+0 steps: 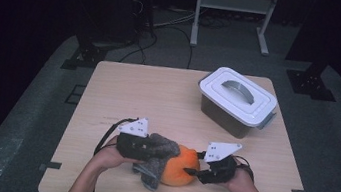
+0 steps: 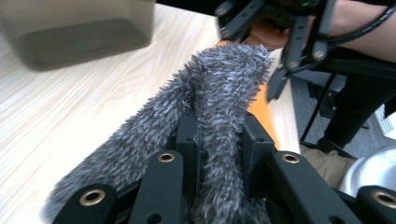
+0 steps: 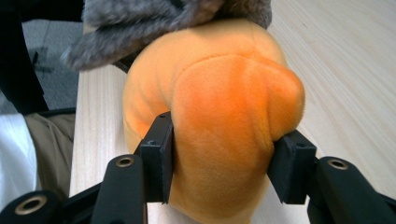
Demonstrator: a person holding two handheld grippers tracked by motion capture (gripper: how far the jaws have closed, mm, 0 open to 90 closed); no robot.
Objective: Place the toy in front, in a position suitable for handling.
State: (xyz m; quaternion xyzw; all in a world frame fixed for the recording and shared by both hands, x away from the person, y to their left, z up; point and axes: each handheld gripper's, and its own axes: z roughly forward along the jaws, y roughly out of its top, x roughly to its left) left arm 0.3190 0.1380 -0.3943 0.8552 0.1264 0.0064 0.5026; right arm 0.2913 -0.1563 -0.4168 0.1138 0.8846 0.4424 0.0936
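Observation:
An orange plush toy point(image 1: 179, 172) lies near the table's front edge, with a grey fuzzy cloth point(image 1: 157, 157) draped over its left side. My left gripper point(image 1: 148, 148) is shut on the cloth; in the left gripper view the cloth point(image 2: 219, 84) runs up between the jaws of the left gripper point(image 2: 220, 135) and over the toy point(image 2: 262, 116). My right gripper point(image 1: 193, 170) comes in from the right and is shut on the toy. In the right gripper view the right gripper point(image 3: 223, 163) presses into both sides of the plush point(image 3: 224, 107), with the cloth point(image 3: 154, 18) above it.
A grey box with a white lid and grey handle point(image 1: 236, 101) stands at the back right of the wooden table point(image 1: 148, 98), and its lower wall point(image 2: 84, 32) appears in the left gripper view. A person's forearms enter from the bottom edge. A metal frame stands beyond the table.

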